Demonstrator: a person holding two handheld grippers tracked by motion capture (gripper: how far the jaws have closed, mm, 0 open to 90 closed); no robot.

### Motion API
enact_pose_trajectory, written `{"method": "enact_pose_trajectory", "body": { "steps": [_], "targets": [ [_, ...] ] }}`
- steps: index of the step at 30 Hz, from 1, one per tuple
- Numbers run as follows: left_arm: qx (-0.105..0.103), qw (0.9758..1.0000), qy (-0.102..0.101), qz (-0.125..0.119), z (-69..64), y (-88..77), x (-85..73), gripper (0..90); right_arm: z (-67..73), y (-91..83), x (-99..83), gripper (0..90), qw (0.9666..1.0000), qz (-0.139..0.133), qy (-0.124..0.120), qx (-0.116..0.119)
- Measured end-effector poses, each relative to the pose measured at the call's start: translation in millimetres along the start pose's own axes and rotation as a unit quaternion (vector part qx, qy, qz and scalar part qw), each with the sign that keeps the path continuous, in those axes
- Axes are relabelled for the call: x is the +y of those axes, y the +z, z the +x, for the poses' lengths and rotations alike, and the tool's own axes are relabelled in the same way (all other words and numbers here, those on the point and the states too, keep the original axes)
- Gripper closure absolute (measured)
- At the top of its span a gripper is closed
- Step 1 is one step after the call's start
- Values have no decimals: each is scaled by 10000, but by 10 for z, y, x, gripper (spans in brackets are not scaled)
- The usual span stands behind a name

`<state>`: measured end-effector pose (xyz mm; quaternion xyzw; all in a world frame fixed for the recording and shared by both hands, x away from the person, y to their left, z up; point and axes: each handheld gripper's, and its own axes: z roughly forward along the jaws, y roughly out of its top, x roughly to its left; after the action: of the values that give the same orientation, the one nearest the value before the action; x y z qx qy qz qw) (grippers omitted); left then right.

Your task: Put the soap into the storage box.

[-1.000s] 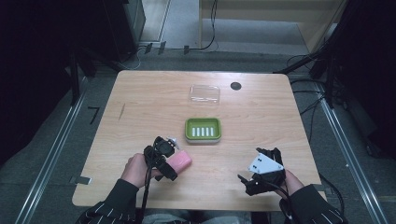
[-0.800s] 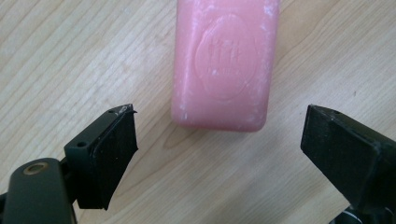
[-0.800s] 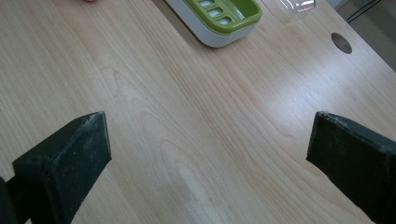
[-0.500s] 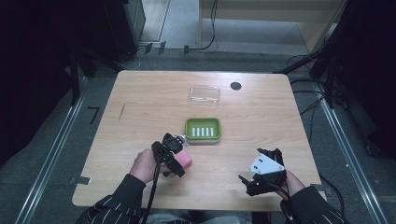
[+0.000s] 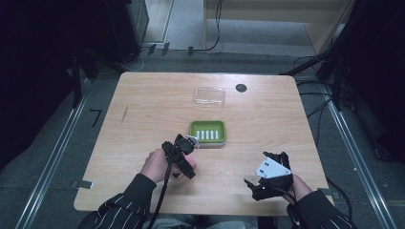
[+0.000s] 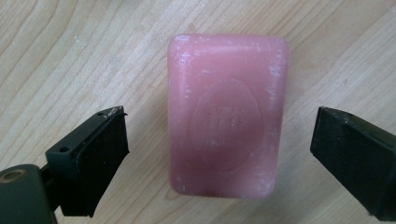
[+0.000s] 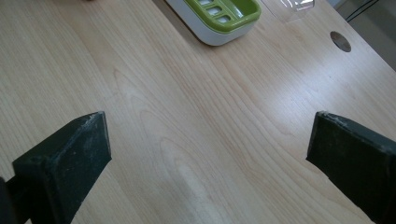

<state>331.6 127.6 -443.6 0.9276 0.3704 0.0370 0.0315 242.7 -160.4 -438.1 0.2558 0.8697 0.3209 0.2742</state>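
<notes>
Left gripper (image 6: 219, 154) hangs over the pink soap (image 6: 227, 114) with its jaws wide, and they have just been opening; the soap lies flat on the table (image 5: 143, 109) between them, with a gap of bare wood on each side, so neither pad touches it. From the high view this gripper (image 5: 184, 155) is just beside the near left corner of the green dish (image 5: 207, 133). Past the dish a clear lid (image 5: 209, 96) lies near the far edge. Right gripper (image 7: 210, 154) is also wide and holds nothing, with free wood in front of it up to the dish (image 7: 219, 16). It (image 5: 267, 176) is close to the near edge, well apart from the soap.
</notes>
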Motion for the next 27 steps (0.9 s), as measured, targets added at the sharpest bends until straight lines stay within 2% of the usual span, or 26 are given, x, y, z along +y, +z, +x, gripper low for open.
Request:
{"method": "enact_pose_trajectory", "body": {
  "steps": [5, 9, 12, 14, 18, 21, 24, 27],
  "targets": [
    [-39, 10000, 5, 3, 8, 16, 1, 78, 1, 1, 2, 0, 10000, 0, -11, 4],
    [-106, 9999, 9, -26, 18, 10, -8, 141, 1, 1, 2, 0, 10000, 4, 3, 4],
    [-90, 10000, 11, -7, 27, 24, -12, 162, -1, 1, 1, 0, 10000, 0, 2, 16],
    [-70, 10000, 5, -6, 28, 38, -11, 220, -3, 0, 0, 0, 10000, -10, -13, 25],
    [-62, 10000, 17, 6, 28, 50, -8, 275, -3, 0, 1, 0, 10000, -14, -17, 24],
    [-53, 10000, 12, 15, 27, 52, -3, 295, -4, 2, 2, 0, 10000, -12, -25, 23],
    [-138, 9999, 38, 35, 8, 62, 4, 352, -2, -2, 1, 0, 10000, -17, -8, 34],
    [-102, 9999, 94, 80, 3, 70, 7, 365, 0, -5, -1, 0, 10000, -22, 14, 24]
  ]
}}
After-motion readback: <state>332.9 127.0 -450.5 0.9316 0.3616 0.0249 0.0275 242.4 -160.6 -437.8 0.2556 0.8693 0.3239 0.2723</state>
